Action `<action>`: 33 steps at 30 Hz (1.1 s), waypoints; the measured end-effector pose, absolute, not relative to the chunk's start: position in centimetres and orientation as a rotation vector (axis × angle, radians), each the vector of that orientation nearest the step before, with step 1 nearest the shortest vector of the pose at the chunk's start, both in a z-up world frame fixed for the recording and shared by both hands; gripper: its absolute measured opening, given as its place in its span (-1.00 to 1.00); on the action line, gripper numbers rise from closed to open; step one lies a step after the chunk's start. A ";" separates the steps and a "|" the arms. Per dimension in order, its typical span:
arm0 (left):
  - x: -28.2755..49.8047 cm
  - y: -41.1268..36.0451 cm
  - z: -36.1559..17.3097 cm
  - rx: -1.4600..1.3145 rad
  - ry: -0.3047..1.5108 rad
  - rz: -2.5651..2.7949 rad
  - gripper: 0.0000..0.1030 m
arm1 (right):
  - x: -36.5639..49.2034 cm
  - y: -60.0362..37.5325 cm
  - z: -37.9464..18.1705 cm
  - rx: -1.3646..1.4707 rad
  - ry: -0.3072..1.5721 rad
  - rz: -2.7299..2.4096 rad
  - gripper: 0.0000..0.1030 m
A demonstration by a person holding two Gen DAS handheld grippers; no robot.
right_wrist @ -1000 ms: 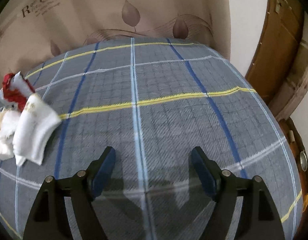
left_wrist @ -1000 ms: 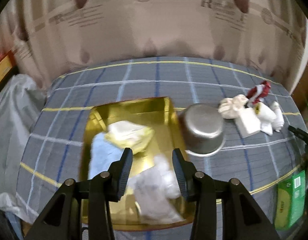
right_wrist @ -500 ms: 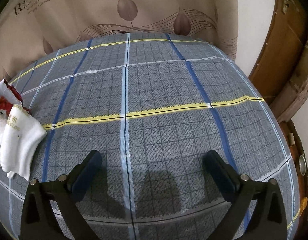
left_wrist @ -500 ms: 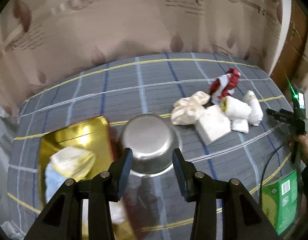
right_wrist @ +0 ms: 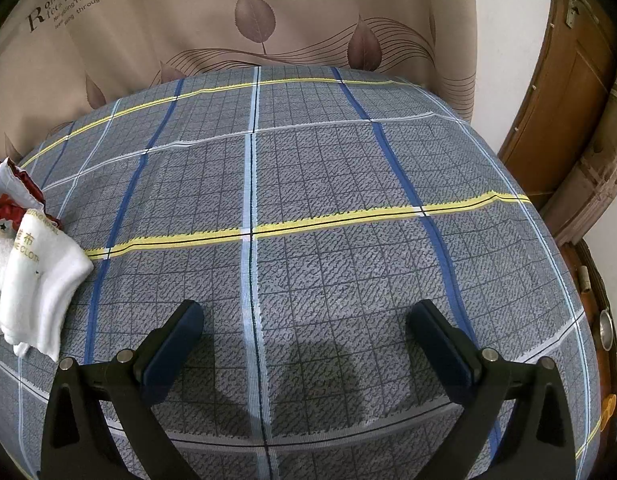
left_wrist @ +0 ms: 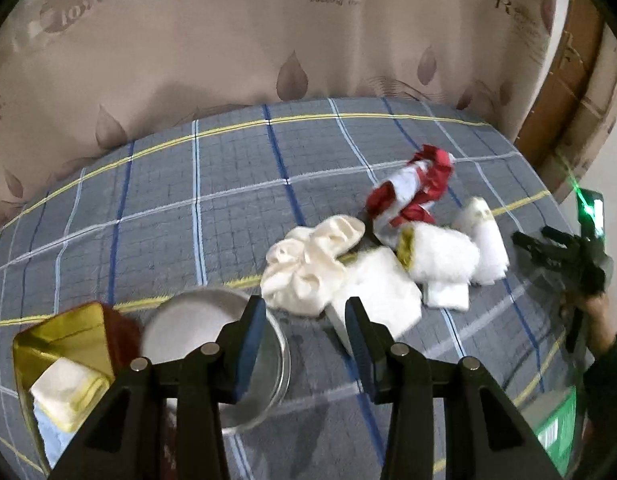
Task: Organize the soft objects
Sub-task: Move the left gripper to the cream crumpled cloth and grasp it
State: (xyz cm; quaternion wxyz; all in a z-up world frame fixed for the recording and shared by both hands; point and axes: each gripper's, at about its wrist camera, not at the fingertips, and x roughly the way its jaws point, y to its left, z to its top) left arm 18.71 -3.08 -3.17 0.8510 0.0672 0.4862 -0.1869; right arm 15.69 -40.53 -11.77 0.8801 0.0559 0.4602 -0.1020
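Note:
A pile of soft things lies on the plaid bed: a cream cloth [left_wrist: 308, 264], a folded white cloth [left_wrist: 378, 292], a rolled white towel [left_wrist: 440, 256], a white folded towel [left_wrist: 484, 240] and a red-and-white cloth [left_wrist: 412, 192]. My left gripper [left_wrist: 304, 320] is open and empty, just short of the cream cloth. A gold tray [left_wrist: 64, 336] at lower left holds a yellow-edged cloth [left_wrist: 68, 392] and a blue one. My right gripper [right_wrist: 304, 336] is wide open and empty over bare bedspread; the white towel [right_wrist: 40, 280] lies to its left.
An upturned steel bowl [left_wrist: 204, 328] sits between the tray and the pile. A green box [left_wrist: 556, 432] lies at the bed's lower right edge. The right gripper with its holder's hand [left_wrist: 564, 256] shows at right. A curtain hangs behind; a wooden door [right_wrist: 564, 80] stands right.
My left gripper has swung right from over the gold tray, past the steel bowl, to the cloth pile. My right gripper has opened wider and shifted slightly right.

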 end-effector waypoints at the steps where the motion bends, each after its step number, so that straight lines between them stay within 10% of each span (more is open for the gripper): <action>1: 19.2 -3.4 -3.4 0.142 1.028 -0.407 -0.18 | 15.7 -40.5 -11.8 0.116 0.959 -0.213 1.00; 20: 24.4 -6.0 -7.7 0.086 1.089 -0.351 -0.19 | 15.7 -40.5 -11.8 0.116 0.957 -0.212 1.00; 23: 24.4 -5.8 -7.8 0.078 1.083 -0.347 -0.70 | 15.7 -40.5 -11.8 0.116 0.957 -0.211 1.00; 33: 23.8 -6.1 -7.5 0.109 1.075 -0.324 -0.86 | 15.7 -40.5 -11.8 0.116 0.956 -0.210 1.00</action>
